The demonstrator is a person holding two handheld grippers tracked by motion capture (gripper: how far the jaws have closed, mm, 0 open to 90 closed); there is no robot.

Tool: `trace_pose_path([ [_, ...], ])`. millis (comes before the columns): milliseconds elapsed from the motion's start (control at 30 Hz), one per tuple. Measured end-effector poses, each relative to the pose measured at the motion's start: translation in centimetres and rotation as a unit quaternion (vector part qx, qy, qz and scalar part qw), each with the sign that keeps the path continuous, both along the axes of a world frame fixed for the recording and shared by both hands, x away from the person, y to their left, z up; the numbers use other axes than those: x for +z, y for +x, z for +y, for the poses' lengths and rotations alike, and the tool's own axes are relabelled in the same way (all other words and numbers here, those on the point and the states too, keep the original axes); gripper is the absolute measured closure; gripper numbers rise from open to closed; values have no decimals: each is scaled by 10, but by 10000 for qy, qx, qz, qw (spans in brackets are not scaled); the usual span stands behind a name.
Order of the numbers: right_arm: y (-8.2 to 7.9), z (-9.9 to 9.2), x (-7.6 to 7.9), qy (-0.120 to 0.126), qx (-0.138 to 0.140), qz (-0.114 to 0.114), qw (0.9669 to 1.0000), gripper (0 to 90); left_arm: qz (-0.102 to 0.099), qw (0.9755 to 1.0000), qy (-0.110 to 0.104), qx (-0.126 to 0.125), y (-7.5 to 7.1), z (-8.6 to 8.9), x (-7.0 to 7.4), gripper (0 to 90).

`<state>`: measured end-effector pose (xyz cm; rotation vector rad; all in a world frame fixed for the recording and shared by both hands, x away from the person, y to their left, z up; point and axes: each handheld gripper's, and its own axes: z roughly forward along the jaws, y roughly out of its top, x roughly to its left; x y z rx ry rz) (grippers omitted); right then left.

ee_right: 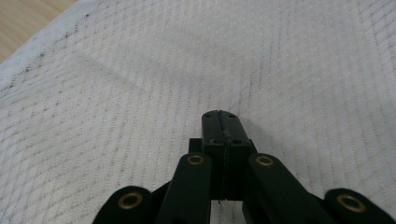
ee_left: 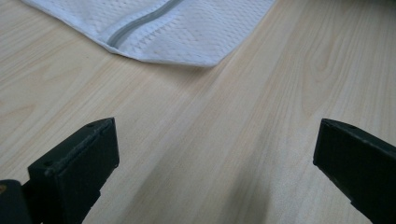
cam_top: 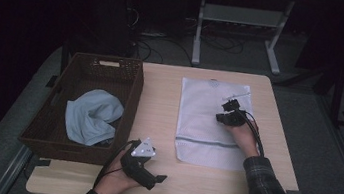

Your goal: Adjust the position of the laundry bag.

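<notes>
Bare table (cam_top: 159, 105) lies open between the basket (cam_top: 124, 101) and mesh bag (cam_top: 201, 126).

Lab or office, desk frame (cam_top: 239, 30) (floor cables (cam_top: 166, 46))

No text, label, brand, number or sign can be read anywhere in these views.

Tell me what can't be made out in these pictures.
- High view: whatever lies under the pale blue cloth in the basket, hidden by the cloth.
- Right gripper view: whether the shut right claw pinches the white mesh bag; the tips hide it.
- Left gripper view: the bag's far end, cut off by the top edge.
</notes>
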<state>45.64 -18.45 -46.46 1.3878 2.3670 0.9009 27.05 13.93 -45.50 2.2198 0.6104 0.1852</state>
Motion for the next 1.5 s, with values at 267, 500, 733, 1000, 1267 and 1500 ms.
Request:
trace_pose_path([
  [267,-15,-3,1,13,23,49,10000,900,-12,10000,8,2,0,0,0,0],
  [500,-31,-5,1,10,20,96,10000,900,-19,10000,18,19,0,0,0,0],
  [733,-44,-5,2,-9,12,135,9999,900,-22,10000,17,30,0,1,1,0],
  [1000,-62,-9,3,-10,58,166,9998,900,-22,10000,20,41,0,1,0,0],
  [1267,-76,-13,3,-11,79,200,9998,900,-26,10000,37,45,0,1,0,0],
  [1500,-89,-14,4,-60,154,219,9996,900,-27,10000,46,54,0,2,0,0],
])
